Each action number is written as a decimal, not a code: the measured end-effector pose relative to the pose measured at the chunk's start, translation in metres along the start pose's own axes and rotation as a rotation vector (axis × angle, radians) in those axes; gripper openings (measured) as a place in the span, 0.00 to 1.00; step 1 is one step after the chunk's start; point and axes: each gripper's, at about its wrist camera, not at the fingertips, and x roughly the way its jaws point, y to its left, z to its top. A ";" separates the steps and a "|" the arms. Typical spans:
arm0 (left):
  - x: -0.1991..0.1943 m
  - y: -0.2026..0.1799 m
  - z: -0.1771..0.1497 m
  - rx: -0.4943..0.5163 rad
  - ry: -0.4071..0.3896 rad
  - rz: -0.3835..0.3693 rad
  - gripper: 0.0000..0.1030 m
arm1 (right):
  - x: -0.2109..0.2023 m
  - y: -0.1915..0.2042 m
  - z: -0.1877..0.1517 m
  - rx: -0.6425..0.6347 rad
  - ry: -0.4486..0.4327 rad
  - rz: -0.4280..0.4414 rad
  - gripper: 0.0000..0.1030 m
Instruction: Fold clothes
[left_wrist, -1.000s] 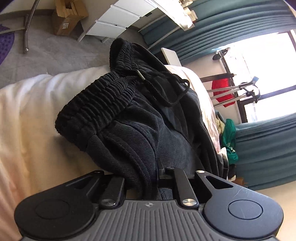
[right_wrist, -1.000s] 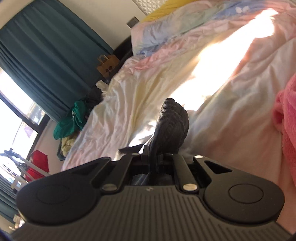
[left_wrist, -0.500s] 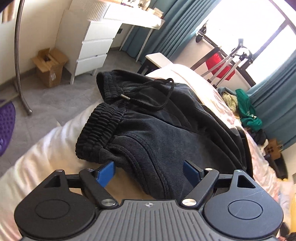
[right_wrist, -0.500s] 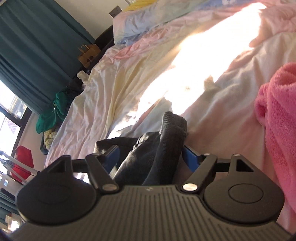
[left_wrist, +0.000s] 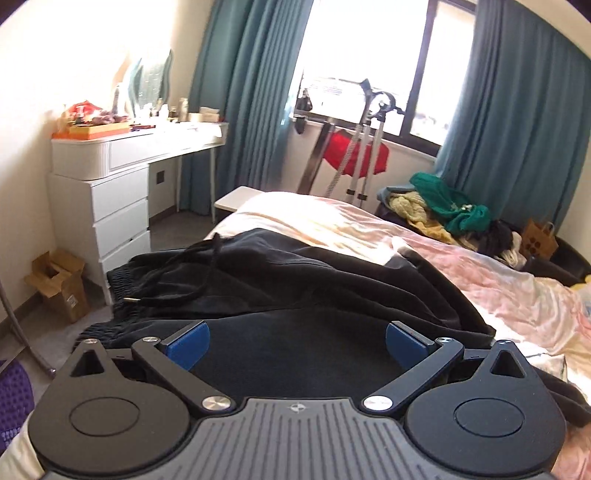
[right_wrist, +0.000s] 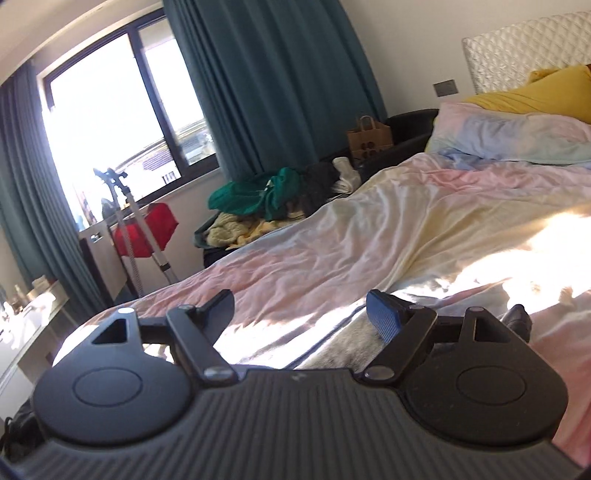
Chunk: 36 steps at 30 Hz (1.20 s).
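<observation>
Both grippers are free: left gripper (left_wrist: 295, 341) has jaws wide apart, nothing between them, hovering just above the black pants (left_wrist: 295, 280); right gripper (right_wrist: 300, 306) is likewise spread, gripping nothing, looking out over the bed (right_wrist: 369, 236). Pants lie on the near end of the bed, waistband (left_wrist: 122, 275) and drawstring (left_wrist: 192, 273) twd the left edge by the drawers (left_wrist: 118, 218), body of fabric running off to the right; in the right view only a sunlit grey strip just under the fingers, prob. part of the pants, can't be sure. Risks, as I judge them: waistband sits close to the bed edge, so a tug from the other end could drag it over the side. Fabric is bunched w/ ridges, so folding now would lock creases in & give a lopsided stack. Loose drawstring could snag a finger (left_wrist: 186, 343) or get pinched instead of cloth. Thick layers near the waistband: a shallow pinch may catch only the top layer & the fold slides apart. Strong glare on the right side makes the hem edge hard to find, so a missed grab is likely there.
</observation>
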 end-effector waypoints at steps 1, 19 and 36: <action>0.007 -0.012 -0.001 0.018 0.004 -0.018 1.00 | 0.000 0.006 -0.003 -0.013 0.014 0.035 0.78; 0.133 -0.118 -0.057 0.241 0.037 -0.159 1.00 | 0.017 0.056 -0.044 -0.114 0.138 0.316 0.44; 0.167 -0.111 -0.076 0.138 -0.034 -0.357 1.00 | 0.156 0.073 -0.063 0.138 0.355 0.302 0.60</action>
